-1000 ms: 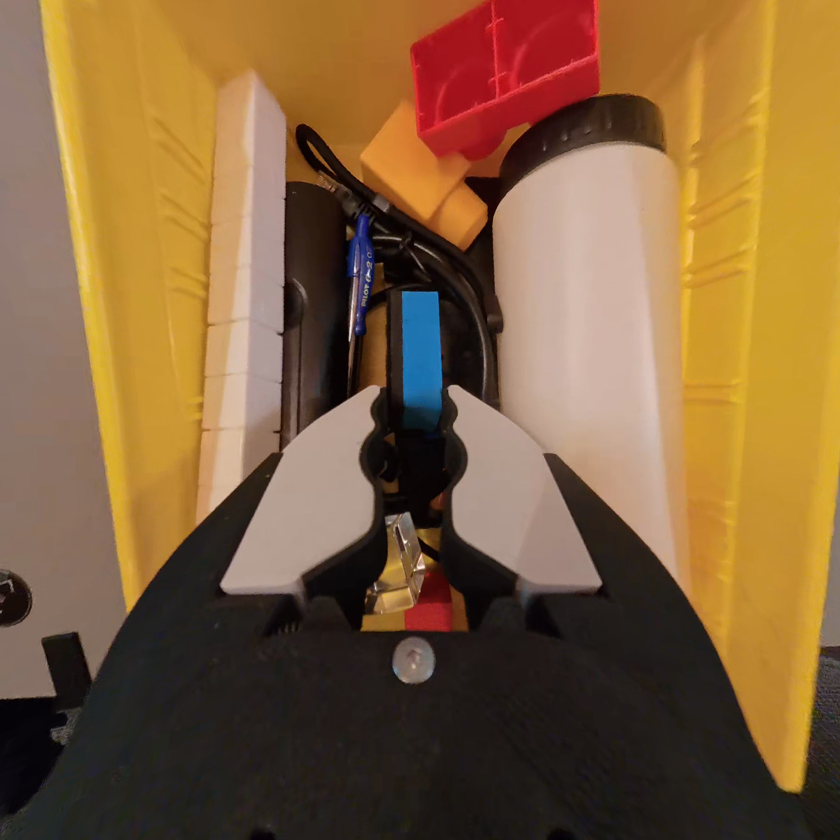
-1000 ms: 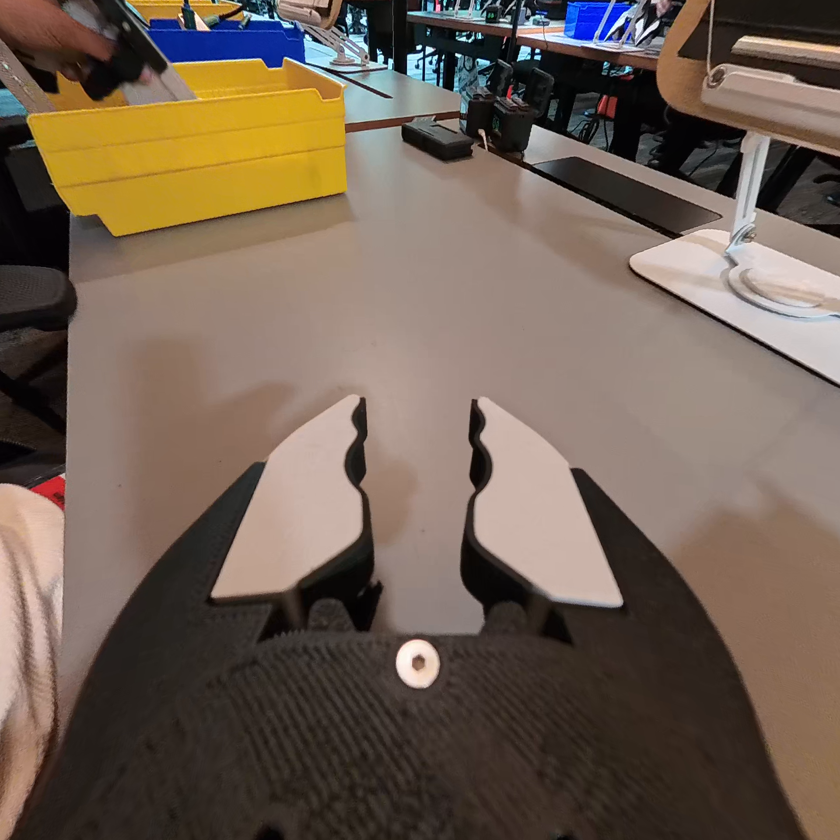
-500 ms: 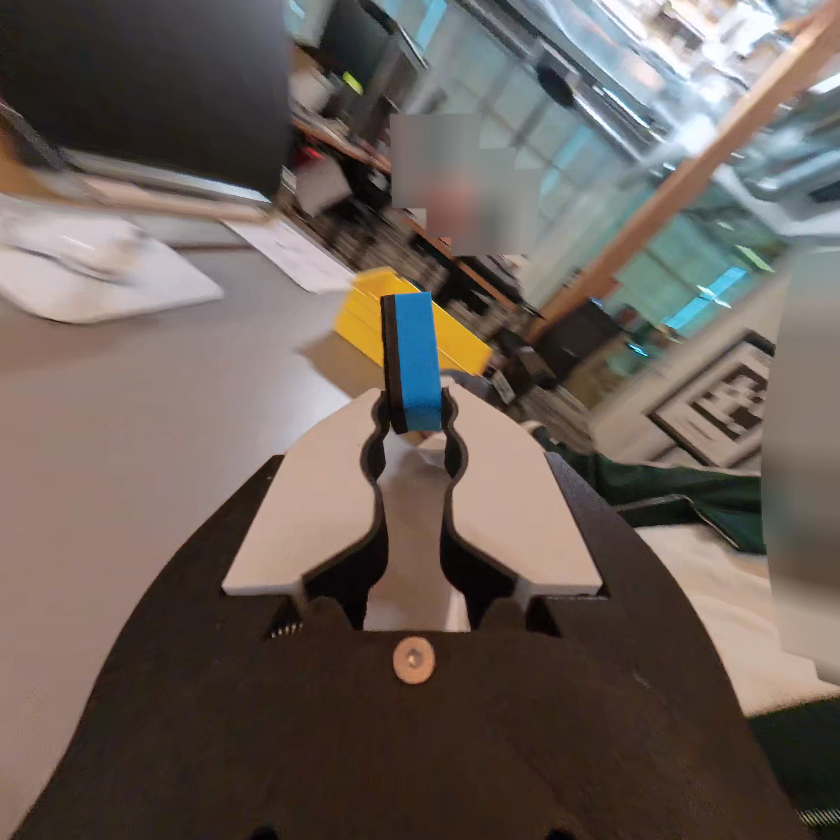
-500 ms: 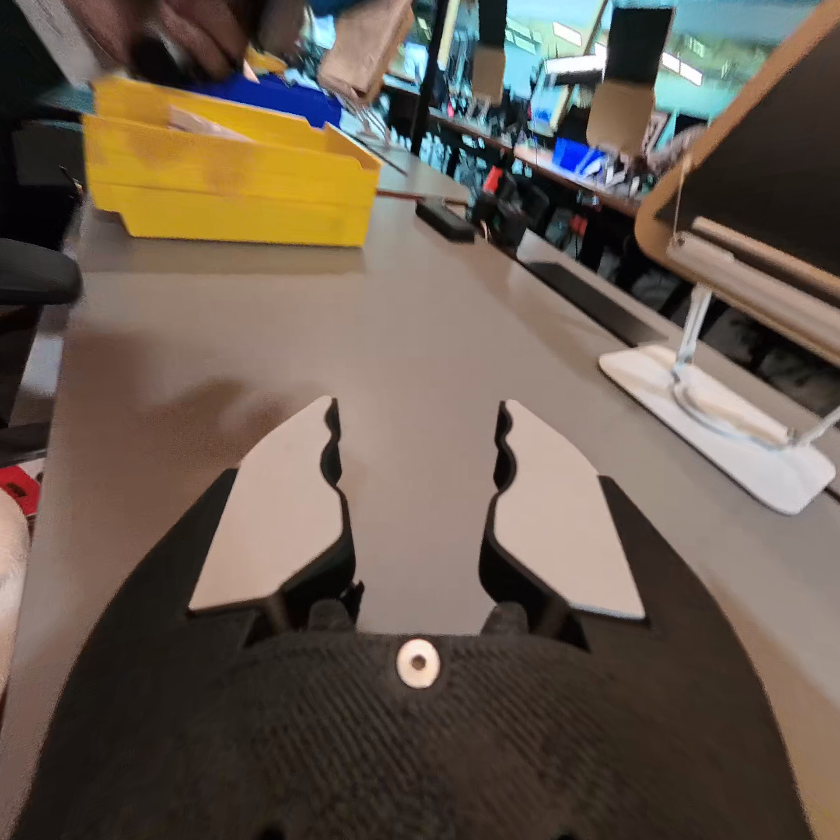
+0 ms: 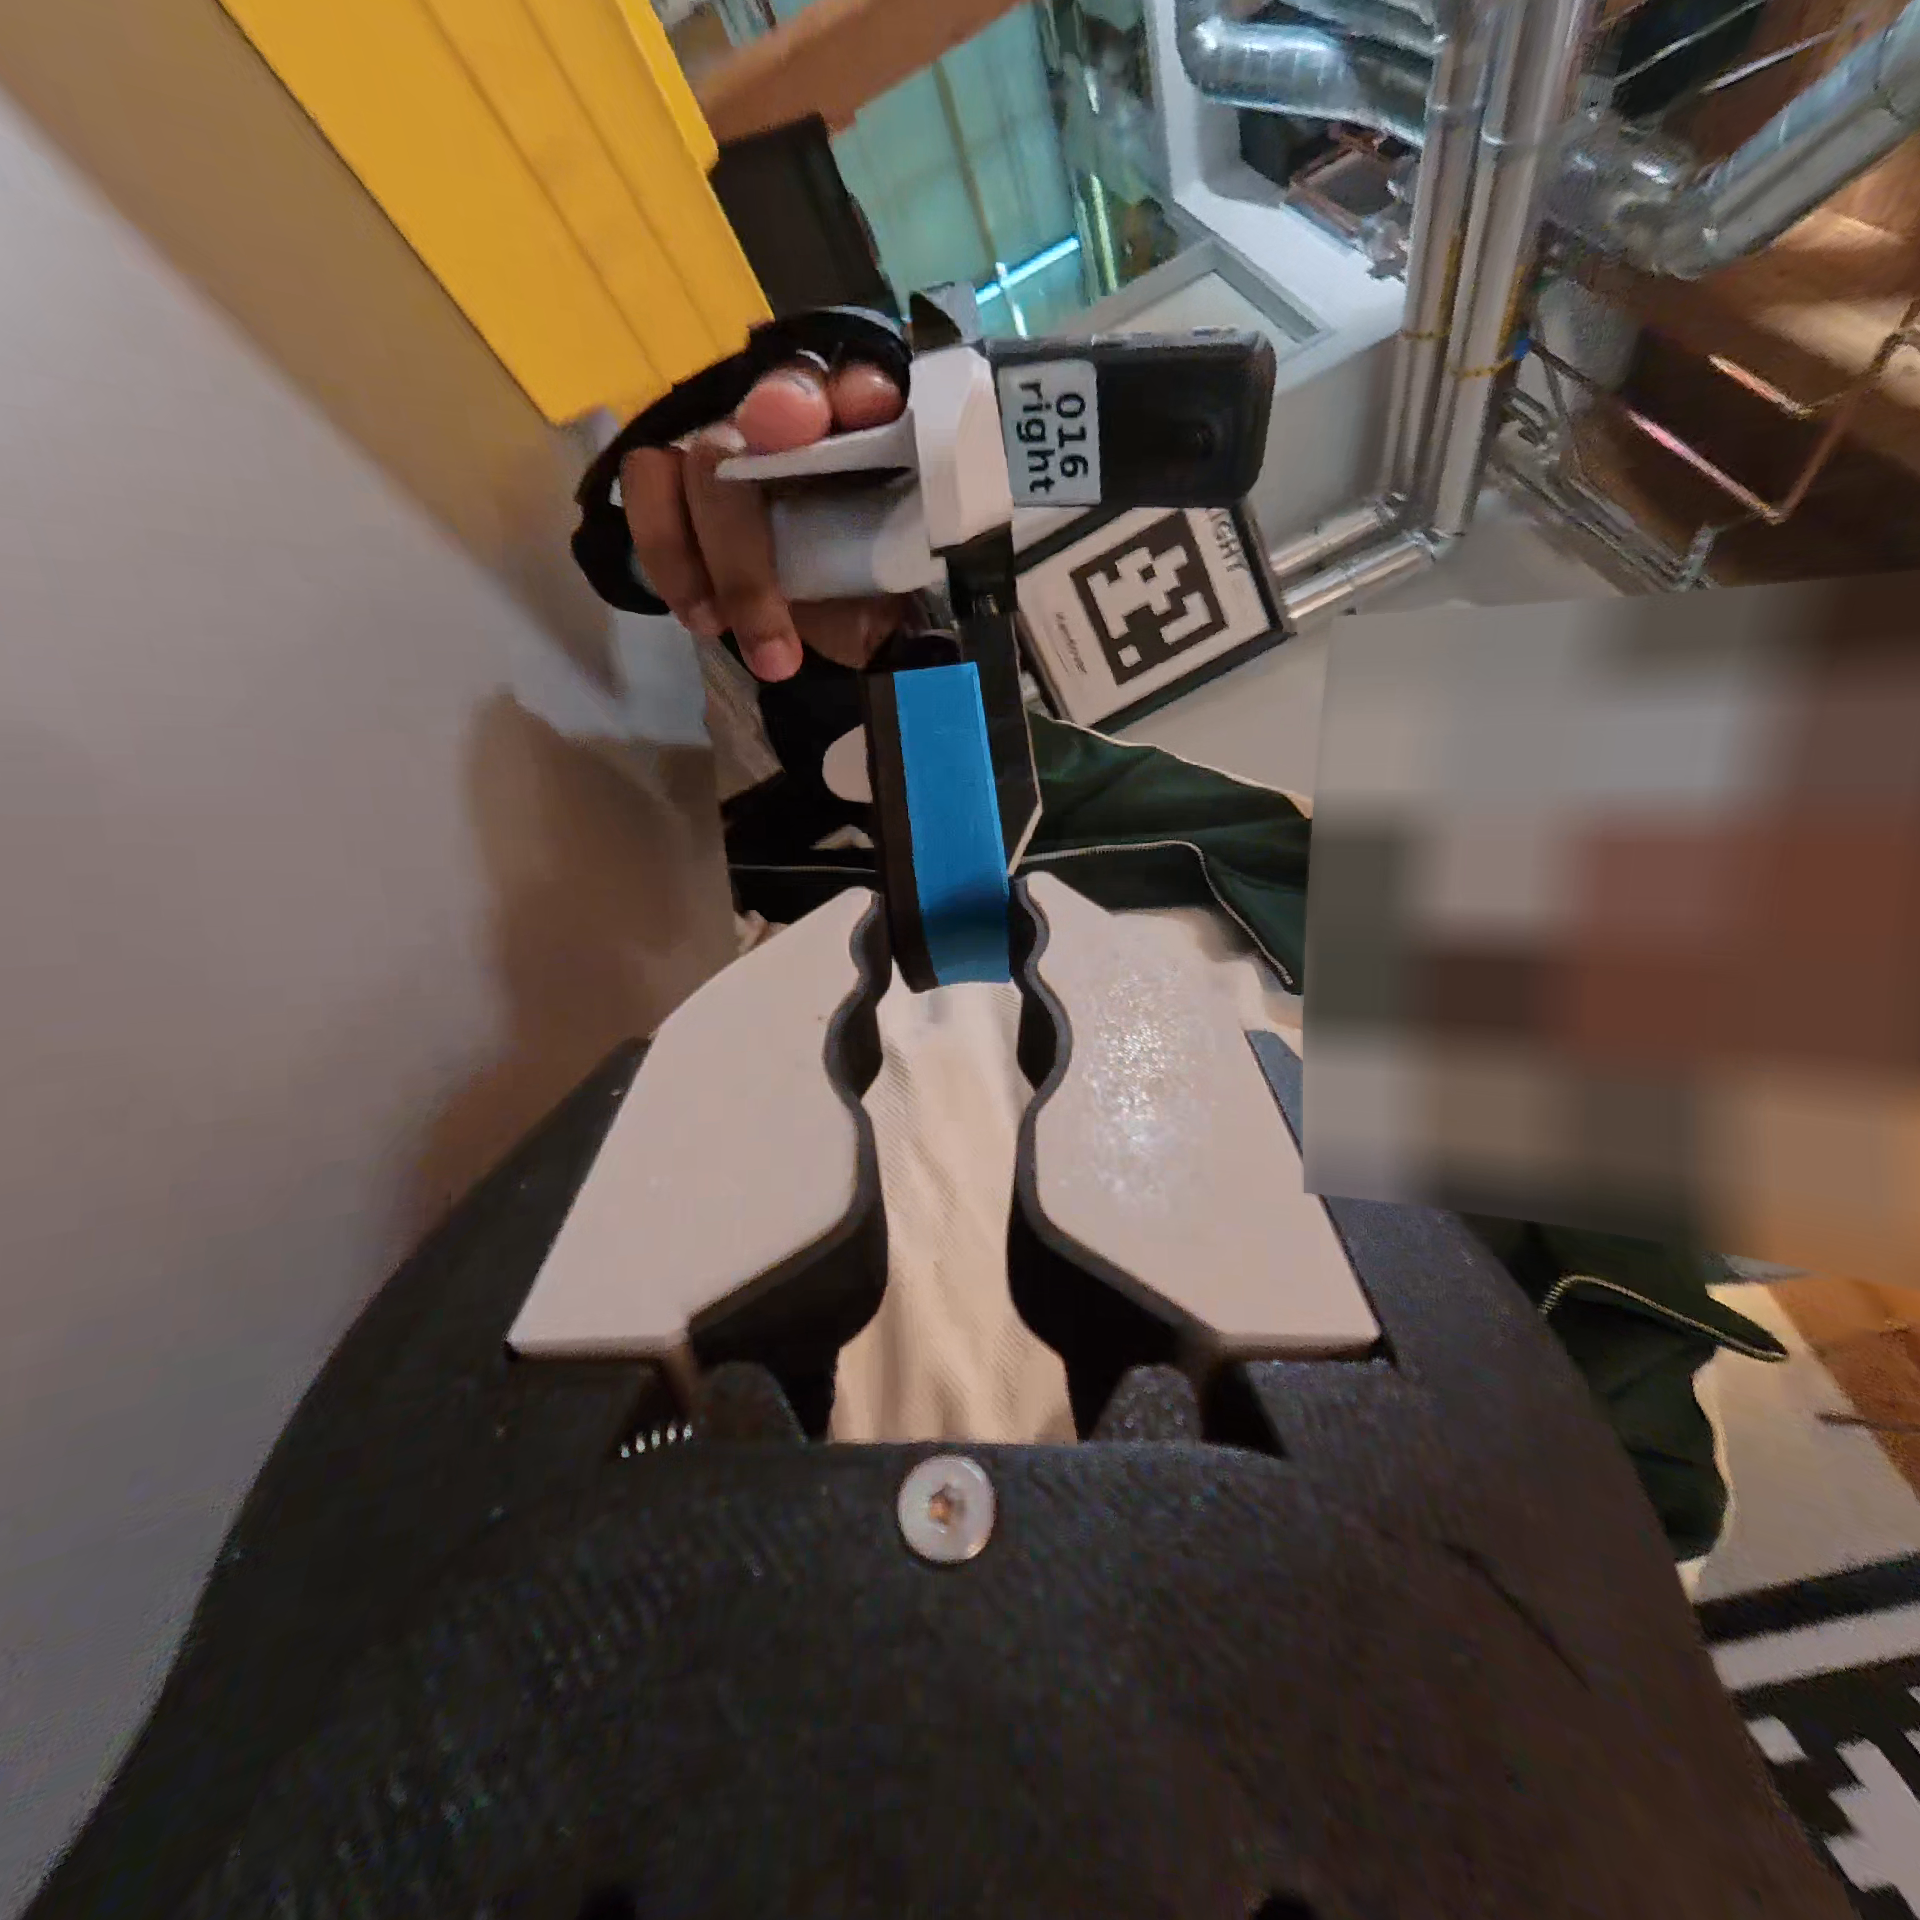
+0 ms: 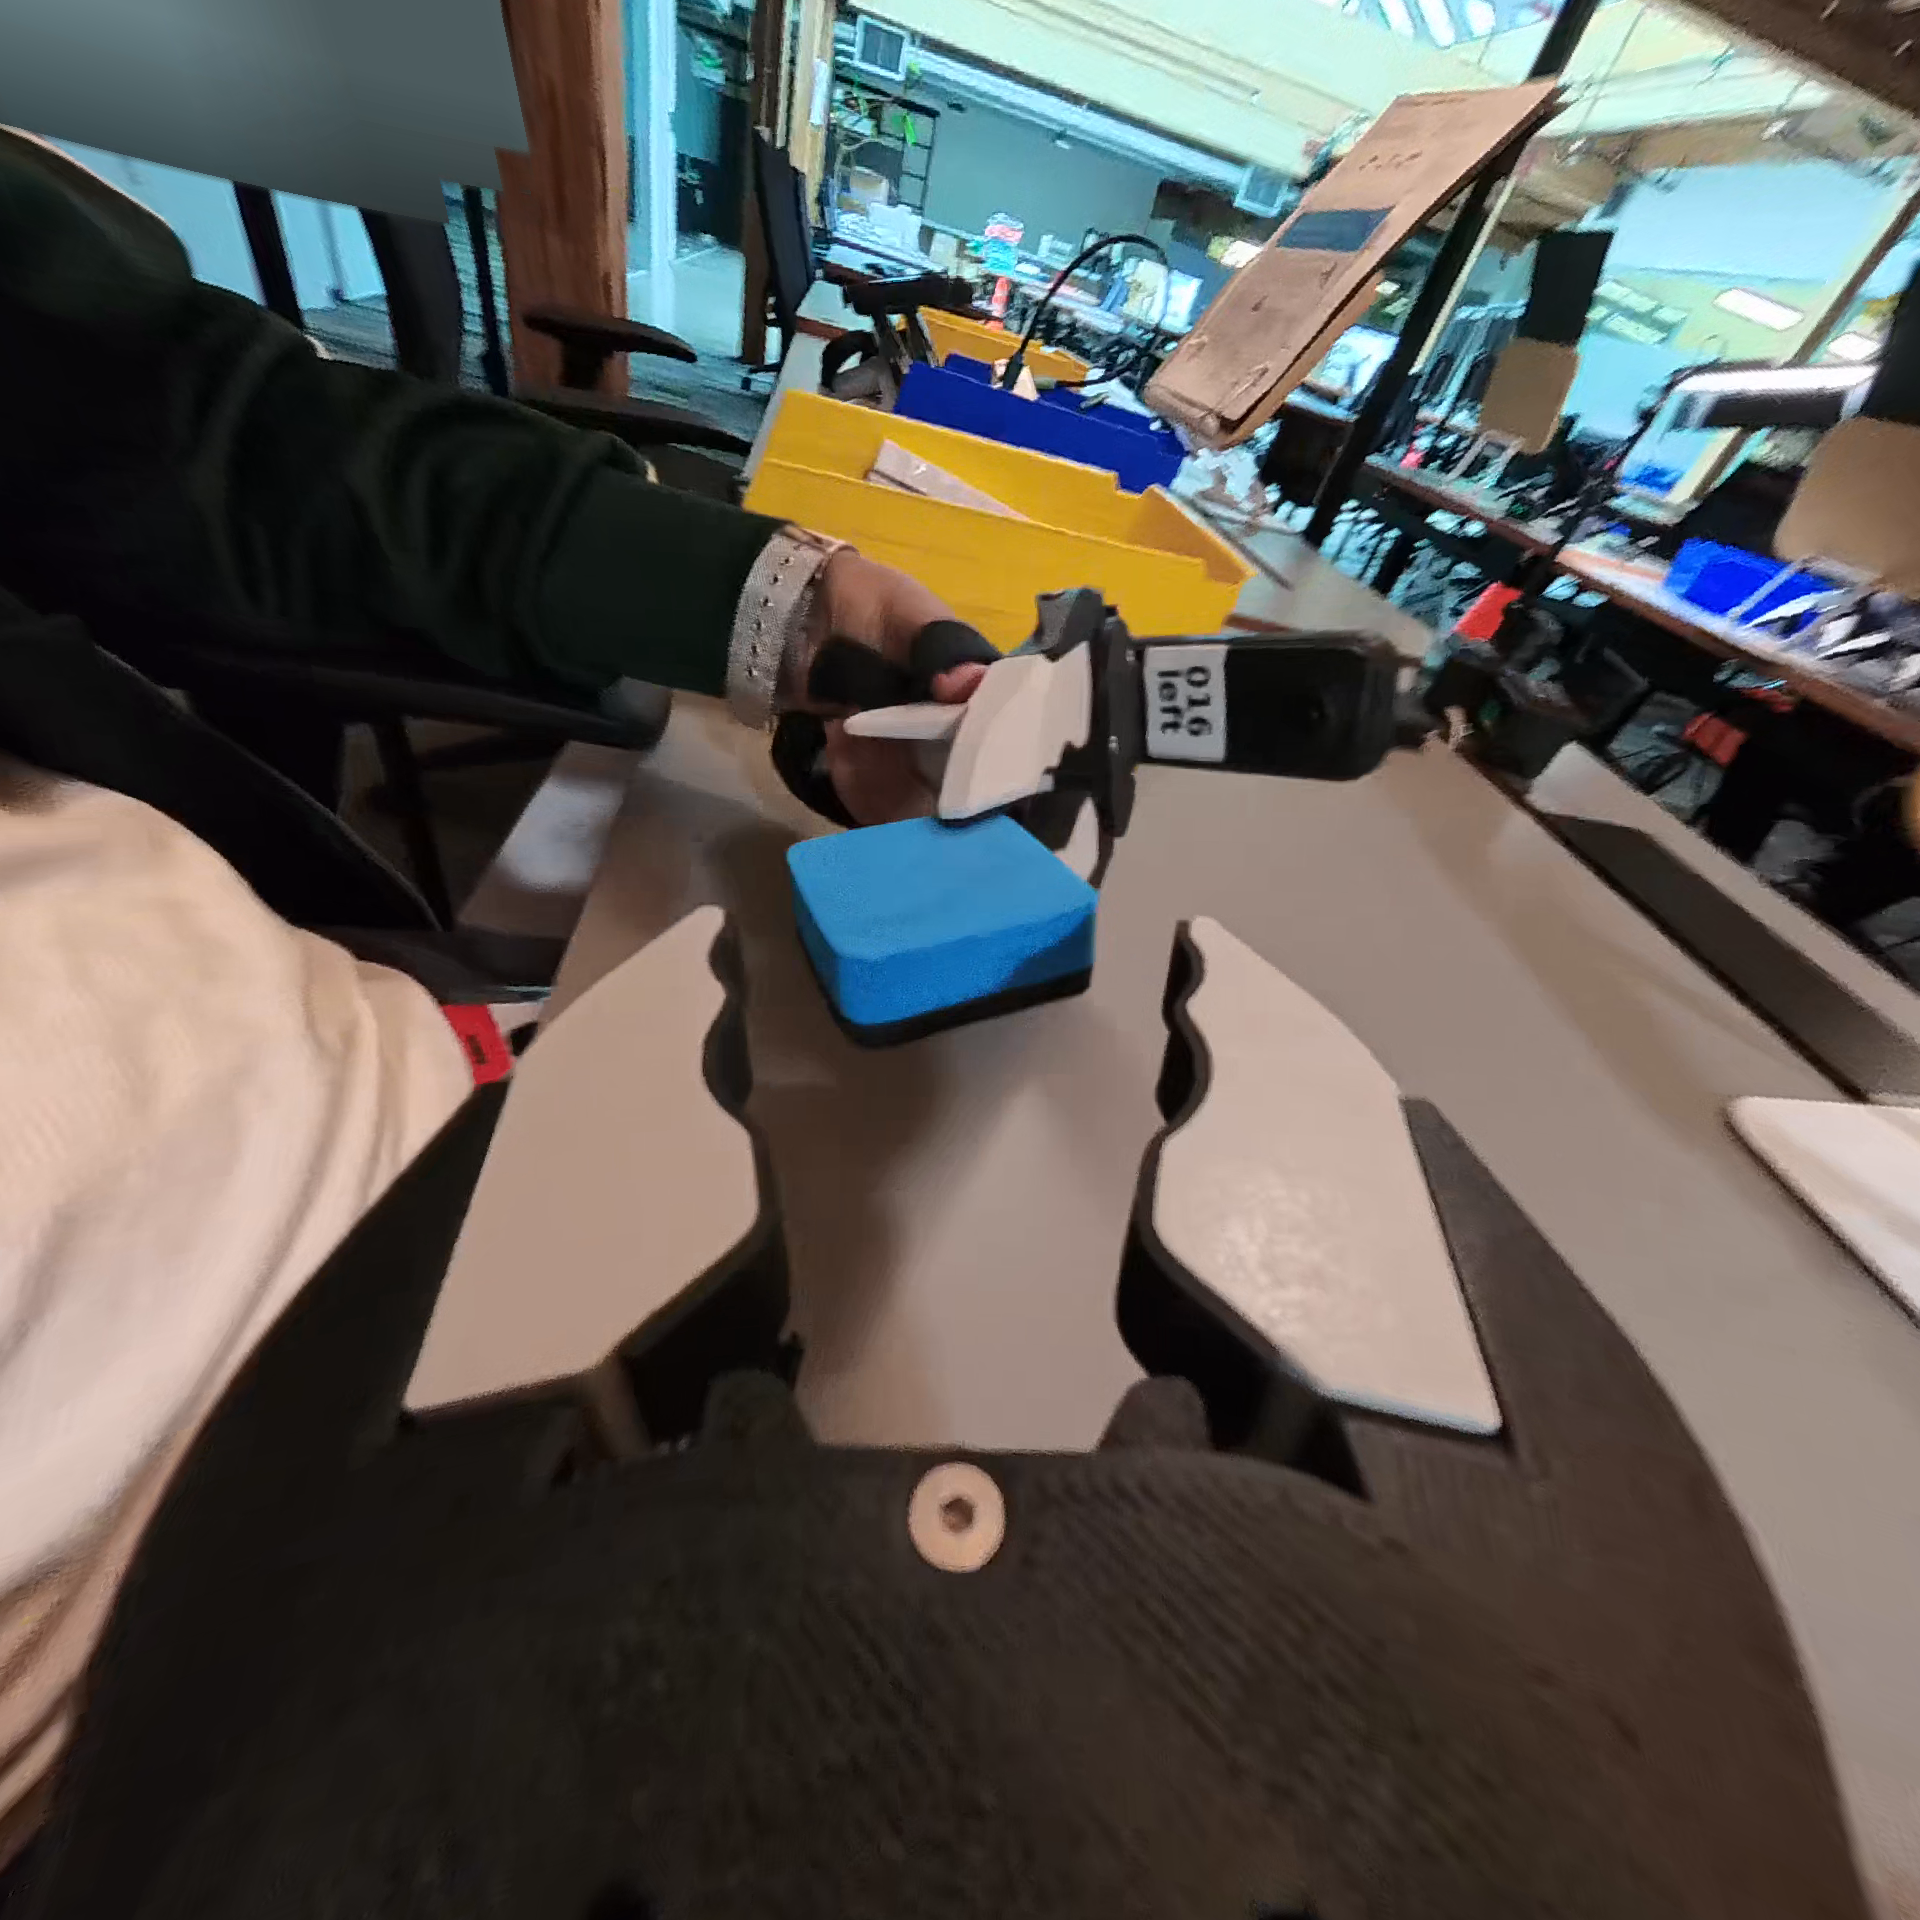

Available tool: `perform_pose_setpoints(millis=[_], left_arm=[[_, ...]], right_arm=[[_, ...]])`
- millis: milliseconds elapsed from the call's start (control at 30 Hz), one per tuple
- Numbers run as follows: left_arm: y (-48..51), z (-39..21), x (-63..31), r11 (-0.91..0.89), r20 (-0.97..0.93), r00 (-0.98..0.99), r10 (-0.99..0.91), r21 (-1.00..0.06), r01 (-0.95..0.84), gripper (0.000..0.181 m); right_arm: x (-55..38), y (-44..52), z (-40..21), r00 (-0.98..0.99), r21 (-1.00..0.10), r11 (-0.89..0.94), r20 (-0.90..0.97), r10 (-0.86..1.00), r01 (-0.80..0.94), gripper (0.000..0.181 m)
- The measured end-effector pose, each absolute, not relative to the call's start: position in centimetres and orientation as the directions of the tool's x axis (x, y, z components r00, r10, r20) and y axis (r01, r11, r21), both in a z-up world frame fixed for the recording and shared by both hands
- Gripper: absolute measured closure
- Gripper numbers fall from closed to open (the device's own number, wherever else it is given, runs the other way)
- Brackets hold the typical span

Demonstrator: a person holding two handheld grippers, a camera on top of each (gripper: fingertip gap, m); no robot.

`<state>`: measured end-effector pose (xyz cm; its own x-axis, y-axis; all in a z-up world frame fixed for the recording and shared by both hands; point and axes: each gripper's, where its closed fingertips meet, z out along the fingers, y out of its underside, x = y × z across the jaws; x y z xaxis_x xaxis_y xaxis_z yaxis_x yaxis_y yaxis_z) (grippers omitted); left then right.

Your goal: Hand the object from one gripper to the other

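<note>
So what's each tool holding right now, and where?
Left tool pinches the blue eraser block by one end, across its thickness. Right tool is open, empty.

The left gripper [image 5: 948, 935] pinches a blue block [image 5: 948, 821] with a black side between its tips. Just past it is the right gripper [image 5: 935, 769], held by a hand [image 5: 727, 499]. A yellow bin [image 5: 540, 187] sits up top.

White printed label on each gripper's camera [image 5: 1060, 445] [image 6: 1184, 702], black-and-white marker card [image 5: 1148, 603]
</note>
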<state>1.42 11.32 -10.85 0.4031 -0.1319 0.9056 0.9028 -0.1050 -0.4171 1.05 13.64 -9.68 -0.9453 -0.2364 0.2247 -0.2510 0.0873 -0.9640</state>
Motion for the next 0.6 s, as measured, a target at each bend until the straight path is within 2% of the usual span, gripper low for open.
perform_pose_setpoints(millis=[100, 200, 233, 367, 400, 533, 600], left_arm=[[11.8, -10.6, 1.7, -0.095, 0.912, 0.362, -0.193, -0.385, 0.918, 0.16], [12.4, -10.9, 3.0, -0.154, 0.912, 0.358, -0.201, -0.39, 0.908, 0.159], [12.5, -11.1, 3.4, -0.166, 0.911, 0.359, -0.202, -0.394, 0.904, 0.159], [11.9, -10.9, 2.6, -0.068, 0.896, 0.393, -0.206, -0.414, 0.908, 0.158], [11.6, -10.7, 2.1, -0.015, 0.885, 0.417, -0.206, -0.429, 0.903, 0.156], [10.2, -11.0, -1.0, 0.225, 0.829, 0.548, -0.116, -0.515, 0.827, 0.12], [9.5, -11.1, -2.0, 0.294, 0.801, 0.595, -0.074, -0.552, 0.78, 0.119]], right_arm=[[2.4, 13.2, -10.6, -0.94, -0.974, 0.131, 0.134, -0.313, -0.183, 0.102], [3.2, 12.9, -10.9, -0.923, -0.965, 0.142, 0.161, -0.349, -0.221, 0.121], [3.3, 12.8, -10.9, -0.921, -0.964, 0.143, 0.163, -0.353, -0.225, 0.121], [2.2, 12.2, -10.6, -0.943, -0.978, 0.153, 0.09, -0.321, -0.145, 0.122], [1.7, 12.1, -10.3, -0.95, -0.984, 0.142, 0.061, -0.306, -0.109, 0.122], [-1.6, 12.8, -9.2, -0.959, -0.985, 0.089, -0.164, -0.232, 0.147, 0.122], [-3.4, 13.5, -8.7, -0.906, -0.935, 0.054, -0.353, -0.234, 0.35, 0.121]])
